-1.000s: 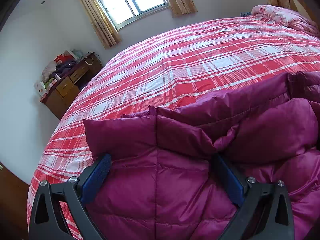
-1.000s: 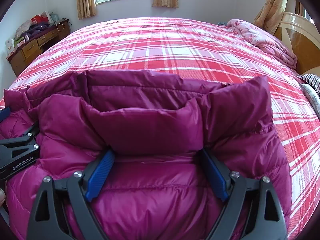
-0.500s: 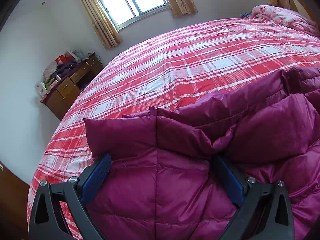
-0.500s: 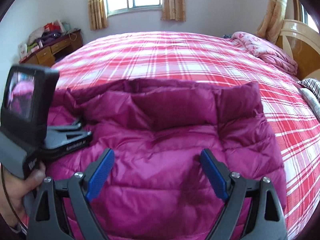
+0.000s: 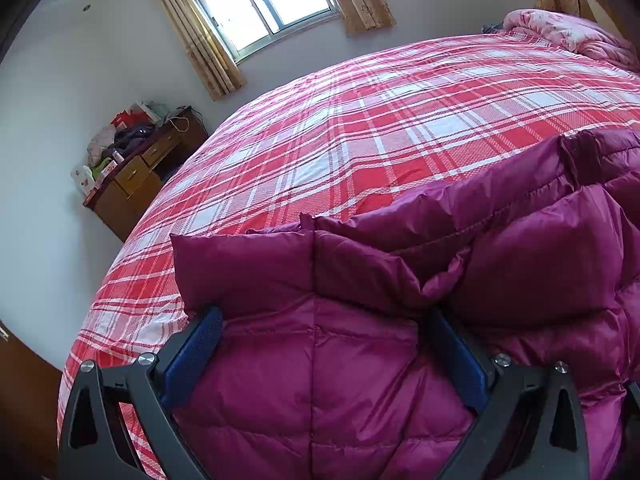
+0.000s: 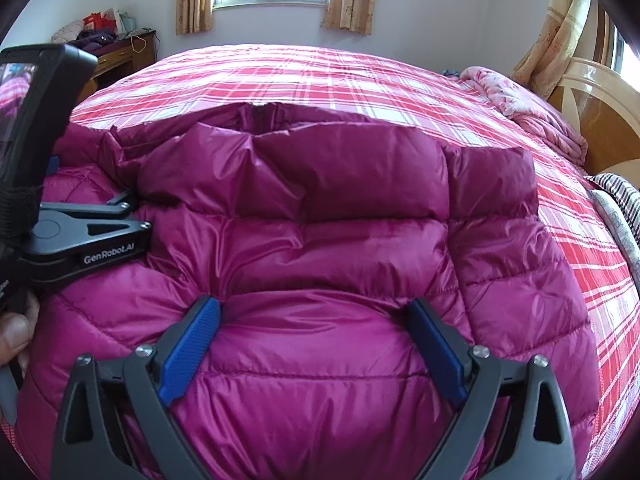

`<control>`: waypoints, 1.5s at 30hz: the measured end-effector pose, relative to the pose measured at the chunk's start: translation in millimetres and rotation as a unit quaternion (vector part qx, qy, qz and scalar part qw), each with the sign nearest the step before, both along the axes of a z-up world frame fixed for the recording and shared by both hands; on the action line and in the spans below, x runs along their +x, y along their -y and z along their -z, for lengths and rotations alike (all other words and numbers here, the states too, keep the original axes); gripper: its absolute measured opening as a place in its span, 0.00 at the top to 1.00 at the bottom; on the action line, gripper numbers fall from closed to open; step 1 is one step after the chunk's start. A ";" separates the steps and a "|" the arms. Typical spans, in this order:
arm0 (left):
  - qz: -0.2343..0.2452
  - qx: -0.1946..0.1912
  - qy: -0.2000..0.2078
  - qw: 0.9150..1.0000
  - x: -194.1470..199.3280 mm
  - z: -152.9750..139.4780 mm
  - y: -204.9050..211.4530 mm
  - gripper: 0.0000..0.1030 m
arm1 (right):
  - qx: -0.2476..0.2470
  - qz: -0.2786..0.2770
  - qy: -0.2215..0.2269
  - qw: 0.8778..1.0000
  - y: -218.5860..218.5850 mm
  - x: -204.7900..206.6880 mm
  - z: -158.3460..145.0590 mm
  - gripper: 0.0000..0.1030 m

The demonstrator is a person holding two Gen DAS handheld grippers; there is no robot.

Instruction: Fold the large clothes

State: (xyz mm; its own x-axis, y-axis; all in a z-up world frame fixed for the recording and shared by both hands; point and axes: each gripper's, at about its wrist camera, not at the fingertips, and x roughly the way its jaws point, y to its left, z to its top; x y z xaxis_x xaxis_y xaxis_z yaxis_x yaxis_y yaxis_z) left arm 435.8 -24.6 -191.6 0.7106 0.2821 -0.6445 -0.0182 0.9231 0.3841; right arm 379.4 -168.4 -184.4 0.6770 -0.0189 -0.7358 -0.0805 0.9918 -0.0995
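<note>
A magenta down jacket (image 6: 320, 248) lay puffed and partly folded on a bed covered by a red-and-white plaid sheet (image 5: 380, 136). The left gripper (image 5: 320, 356) rested on the quilted fabric with its blue-padded jaws spread wide, clamping nothing. The right gripper (image 6: 316, 340) also stood spread apart against the jacket's bulging panels, and its view showed the left gripper (image 6: 92, 236) lying at the jacket's left side. A wooden dresser (image 5: 136, 184) stood beside the bed.
</note>
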 end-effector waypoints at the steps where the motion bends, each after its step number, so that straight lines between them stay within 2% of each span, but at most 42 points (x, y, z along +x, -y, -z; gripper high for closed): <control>1: 0.000 -0.008 -0.003 1.000 -1.6 -2.1 -3.1 0.01 | 0.000 0.000 -0.001 1.000 0.5 0.0 0.3 0.05; 4: 0.000 -0.032 -0.007 0.999 -19.4 -14.3 -17.4 0.01 | 0.005 0.000 -0.002 1.000 2.8 1.2 1.0 0.05; 7: 0.003 -0.038 0.009 0.999 -50.9 -28.9 -34.5 0.01 | 0.006 -0.002 -0.001 1.000 3.3 1.0 1.2 0.05; 11: -0.019 -0.071 0.012 0.997 -92.3 -36.3 -71.9 0.01 | 0.004 -0.002 0.001 1.000 2.0 0.1 1.2 0.05; 16: -0.041 -0.123 -0.029 0.991 -125.5 -20.2 -107.8 0.01 | 0.008 -0.010 0.004 1.000 3.7 -21.0 -10.5 0.05; 19: -0.049 -0.147 -0.023 0.988 -142.5 -14.4 -118.6 0.01 | 0.018 -0.021 0.027 0.999 5.5 -60.4 -24.1 0.05; 21: -0.048 -0.151 -0.017 0.987 -150.1 -10.6 -119.2 0.01 | 0.011 -0.026 0.044 0.999 6.7 -86.5 -27.4 0.05; 23: -0.045 -0.153 -0.017 0.987 -152.4 -3.7 -116.4 0.01 | -0.002 -0.029 0.043 0.999 5.1 -100.7 -20.1 0.05; 26: -0.039 -0.182 -0.025 0.982 -149.5 5.1 -113.5 0.02 | -0.001 -0.034 0.021 0.999 5.9 -97.3 0.1 0.06; 27: -0.032 -0.191 -0.025 0.981 -149.8 5.5 -112.5 0.10 | 0.001 -0.035 0.022 0.999 8.3 -95.3 2.6 0.06; 28: -0.016 -0.208 -0.029 0.977 -150.2 5.0 -111.5 0.28 | -0.003 -0.036 0.025 0.999 7.0 -94.5 5.5 0.06; 29: 0.001 -0.229 -0.035 0.973 -150.7 4.4 -109.1 0.39 | -0.008 -0.038 0.030 0.999 4.9 -94.9 6.8 0.06; 30: 0.017 -0.242 -0.039 0.969 -152.4 3.7 -106.0 0.57 | -0.010 -0.038 0.032 0.999 3.8 -95.0 8.2 0.06; 32: 0.028 -0.218 -0.033 0.975 -156.2 1.0 -95.7 0.65 | -0.007 -0.038 0.032 0.999 4.0 -94.8 9.2 0.06; 34: 0.039 -0.210 -0.028 0.976 -160.7 -4.3 -88.6 0.85 | 0.001 -0.039 0.030 0.999 6.7 -94.3 9.9 0.06; 37: 0.047 -0.183 -0.004 0.982 -170.3 -22.9 -77.4 0.90 | 0.004 -0.038 0.031 0.999 7.8 -98.7 9.7 0.06; 40: 0.065 -0.145 0.039 0.987 -184.8 -53.2 -62.7 0.91 | -0.001 -0.038 0.035 0.999 6.0 -98.1 9.1 0.06; 44: 0.105 -0.086 0.093 0.986 -200.9 -98.3 -33.2 0.91 | 0.007 -0.046 0.033 0.998 12.1 -100.2 4.4 0.06; 45: 0.118 -0.066 0.106 0.985 -205.7 -107.4 -20.7 0.91 | 0.011 -0.052 0.032 0.998 15.2 -103.0 0.7 0.11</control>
